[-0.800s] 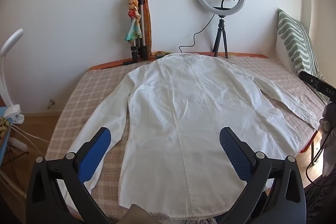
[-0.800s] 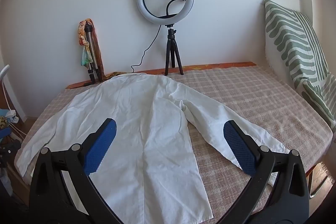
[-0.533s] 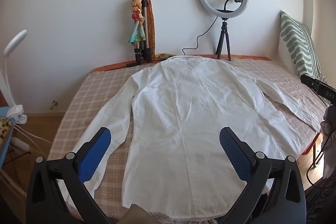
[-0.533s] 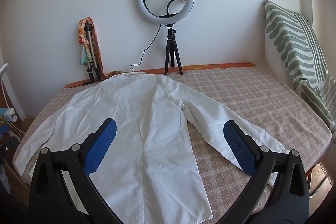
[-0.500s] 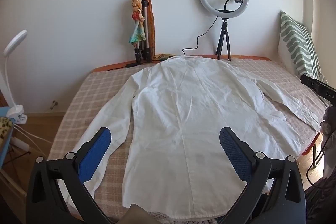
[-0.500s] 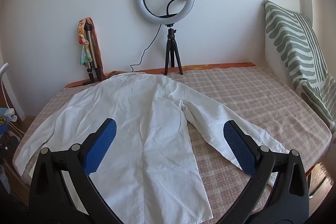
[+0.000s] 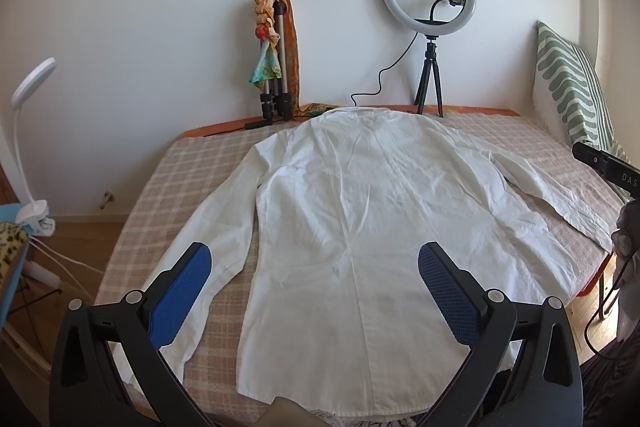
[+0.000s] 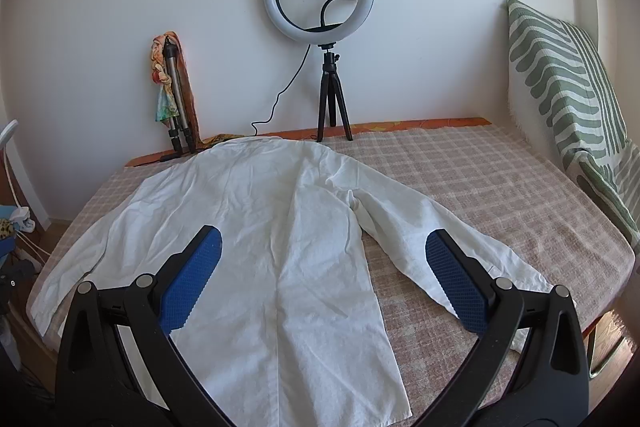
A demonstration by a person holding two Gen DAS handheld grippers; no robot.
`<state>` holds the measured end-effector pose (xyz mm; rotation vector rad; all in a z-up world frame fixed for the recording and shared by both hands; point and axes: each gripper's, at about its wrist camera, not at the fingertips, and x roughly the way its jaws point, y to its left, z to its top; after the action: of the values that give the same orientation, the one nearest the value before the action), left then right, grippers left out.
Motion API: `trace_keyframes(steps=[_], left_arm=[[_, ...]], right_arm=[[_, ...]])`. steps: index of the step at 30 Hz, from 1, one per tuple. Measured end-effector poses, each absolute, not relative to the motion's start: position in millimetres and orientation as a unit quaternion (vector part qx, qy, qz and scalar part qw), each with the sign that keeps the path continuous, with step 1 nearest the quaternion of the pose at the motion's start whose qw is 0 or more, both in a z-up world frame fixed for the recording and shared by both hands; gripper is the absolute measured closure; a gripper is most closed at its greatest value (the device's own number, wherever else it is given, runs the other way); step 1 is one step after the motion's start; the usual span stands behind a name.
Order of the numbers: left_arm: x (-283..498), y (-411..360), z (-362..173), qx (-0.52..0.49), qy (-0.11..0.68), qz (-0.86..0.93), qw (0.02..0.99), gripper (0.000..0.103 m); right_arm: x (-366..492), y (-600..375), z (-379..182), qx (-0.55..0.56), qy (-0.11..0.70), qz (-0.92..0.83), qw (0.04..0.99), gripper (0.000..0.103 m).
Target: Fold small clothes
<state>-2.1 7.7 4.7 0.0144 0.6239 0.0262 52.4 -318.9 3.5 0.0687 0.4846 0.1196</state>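
A white long-sleeved shirt lies flat, back up, on the checked bedspread, collar toward the wall and both sleeves spread out to the sides. My left gripper hovers above the shirt's lower hem, its blue pads wide apart and nothing between them. My right gripper hangs open over the shirt's right side and right sleeve, holding nothing. Part of the right gripper shows at the right edge of the left wrist view.
A ring light on a small tripod and a folded tripod wrapped in a scarf stand at the wall. A green striped cushion leans at the right. A white clip lamp stands left of the bed.
Both cameras have drifted slightly; in the left wrist view the scene slid a little to the right. The shirt lies as before and both grippers stay open.
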Motion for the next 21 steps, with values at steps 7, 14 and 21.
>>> trace_keyframes(steps=[7,14,21], left_arm=[[-0.7,7.6,4.3,0.006,0.309,0.012,0.951,0.0],[-1.1,8.0,6.1,0.003,0.305,0.017,0.952,0.0],[-2.0,10.1,5.7,-0.001,0.305,0.014,0.952,0.0]], right_arm=[[54.4,-319.2,1.3,0.034,0.244,0.064,0.967,0.0],[54.8,-319.0,1.7,0.033,0.245,0.065,0.967,0.0],[56.5,-317.3,1.1,0.033,0.247,0.069,0.966,0.0]])
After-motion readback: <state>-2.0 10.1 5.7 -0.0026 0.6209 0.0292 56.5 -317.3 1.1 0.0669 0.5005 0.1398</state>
